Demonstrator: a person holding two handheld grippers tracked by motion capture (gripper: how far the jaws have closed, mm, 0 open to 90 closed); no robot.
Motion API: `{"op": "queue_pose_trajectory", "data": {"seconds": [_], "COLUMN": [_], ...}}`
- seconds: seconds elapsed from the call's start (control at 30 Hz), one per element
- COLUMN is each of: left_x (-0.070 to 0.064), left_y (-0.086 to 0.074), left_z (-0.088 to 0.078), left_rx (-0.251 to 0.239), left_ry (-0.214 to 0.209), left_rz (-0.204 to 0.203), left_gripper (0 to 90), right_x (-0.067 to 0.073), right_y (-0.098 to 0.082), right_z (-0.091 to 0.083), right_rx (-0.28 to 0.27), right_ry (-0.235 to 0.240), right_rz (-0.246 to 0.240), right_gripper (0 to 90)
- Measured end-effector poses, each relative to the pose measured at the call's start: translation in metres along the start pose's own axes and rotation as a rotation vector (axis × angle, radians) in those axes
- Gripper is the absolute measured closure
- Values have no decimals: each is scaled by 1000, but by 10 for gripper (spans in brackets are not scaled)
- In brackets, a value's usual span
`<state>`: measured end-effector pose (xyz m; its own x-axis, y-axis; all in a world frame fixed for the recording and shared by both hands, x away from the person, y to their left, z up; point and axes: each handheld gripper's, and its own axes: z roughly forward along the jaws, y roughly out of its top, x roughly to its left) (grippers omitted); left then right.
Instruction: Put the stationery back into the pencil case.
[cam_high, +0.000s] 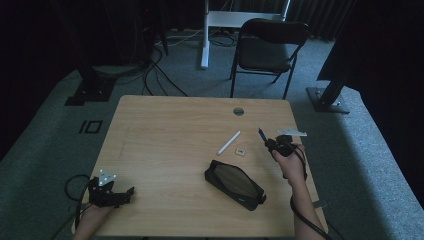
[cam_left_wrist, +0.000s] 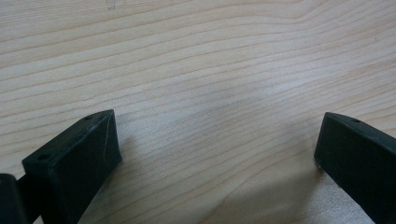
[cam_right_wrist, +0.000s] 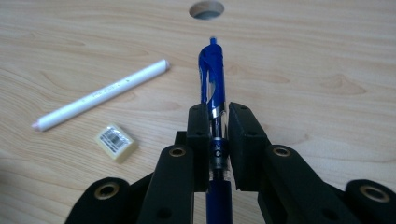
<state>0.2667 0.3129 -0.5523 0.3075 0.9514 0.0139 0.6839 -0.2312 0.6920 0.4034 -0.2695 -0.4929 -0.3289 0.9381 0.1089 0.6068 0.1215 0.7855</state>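
We see a blue pen (cam_right_wrist: 212, 79), glossy, with a clip and a small push button at its far end. It is clamped lengthwise between black jaws at the middle of the right gripper view, pointing toward the top of the frame, lifted off the wood. In the high view it (cam_high: 262, 134) sits right of centre.

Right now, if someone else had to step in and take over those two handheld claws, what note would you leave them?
Right gripper: shut on the blue pen, held lengthwise between the fingers, clicker end pointing away, lifted off the table.
Left gripper: open, nothing in it, low over the table's near left corner.
Things: black pencil case lies in front of the person, apparently closed. White pencil and small eraser lie on the table beyond it, apart from each other.
Done: pen picked up.
Left, probably: get the pen, pencil and eraser into the case, which likely needs opening first.
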Motion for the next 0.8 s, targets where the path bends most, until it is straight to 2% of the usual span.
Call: {"op": "queue_pose_trajectory", "data": {"seconds": [0.17, 0.47, 0.8], "left_x": [0, 0, 0], "left_y": [0, 0, 0], "left_z": [0, 0, 0], "left_rx": [0, 0, 0], "left_ry": [0, 0, 0], "left_rz": [0, 0, 0], "left_gripper": [2, 2, 2], "right_x": [3, 14, 13], "right_y": [5, 11, 5], "right_z": [-8, -22, -17], "right_rx": [-21, -33, -13], "right_ry": [12, 39, 40], "right_rz": [-8, -56, -59], "right_gripper": [795, 795, 795]}}
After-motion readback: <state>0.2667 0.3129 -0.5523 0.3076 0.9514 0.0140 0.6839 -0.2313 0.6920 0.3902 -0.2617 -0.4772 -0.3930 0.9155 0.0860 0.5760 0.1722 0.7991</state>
